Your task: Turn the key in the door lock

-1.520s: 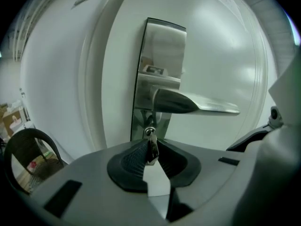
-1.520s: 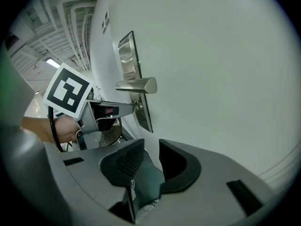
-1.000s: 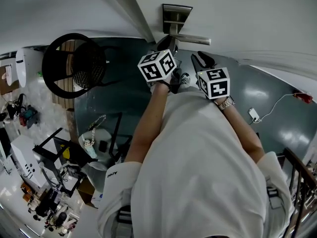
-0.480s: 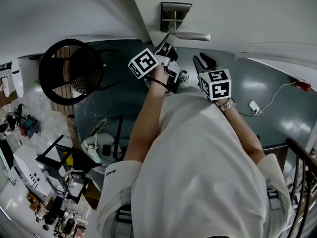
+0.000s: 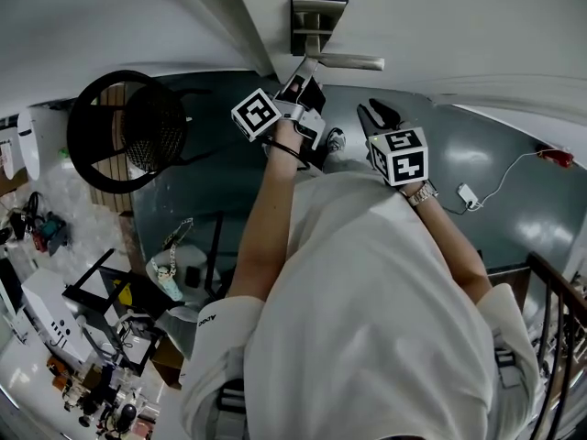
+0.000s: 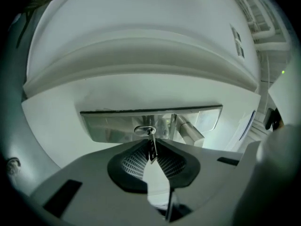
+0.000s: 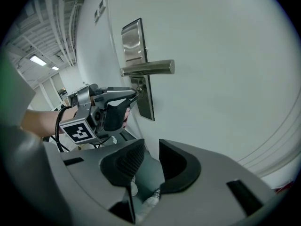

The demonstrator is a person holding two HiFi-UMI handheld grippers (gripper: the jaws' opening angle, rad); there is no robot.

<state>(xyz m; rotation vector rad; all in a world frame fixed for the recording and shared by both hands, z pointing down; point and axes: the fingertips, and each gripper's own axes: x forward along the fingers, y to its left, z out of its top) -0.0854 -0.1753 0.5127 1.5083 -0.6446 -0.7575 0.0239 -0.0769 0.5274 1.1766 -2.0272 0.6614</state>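
1. The left gripper [image 6: 152, 142] points level at the door [image 6: 141, 88]. Its ribbed pads [image 6: 133, 162] are drawn in on the key [image 6: 151, 149].
2. Its jaws have just been easing a little wider with the key between them. The pads appear to touch the key on both sides, though the gap is too narrow to be sure.
3. The key sits in the lock cylinder [image 6: 145, 130], in the lower part of the metal lock plate [image 7: 133, 46], just under the lever handle [image 7: 148, 68].
4. The lock plate stands upright near the door's edge, and the lever handle juts from it level, pointing away from that edge.
5. The right gripper [image 7: 151, 147] is tilted down toward the foot of the door, well apart from the lock. Its jaws are spread with nothing between them, and only the dark floor [image 7: 153, 173] shows through the gap.
6. In the head view the left gripper [image 5: 301, 79] reaches up to the lock plate [image 5: 316, 16]. The right gripper [image 5: 374, 117] hangs beside it, below the free end of the lever handle [image 5: 353, 61] and clear of the door.
7. Farther out on the floor [image 5: 495, 246], a round black chair [image 5: 128, 131] stands to the left. A white cable [image 5: 504, 195] lies to the right.
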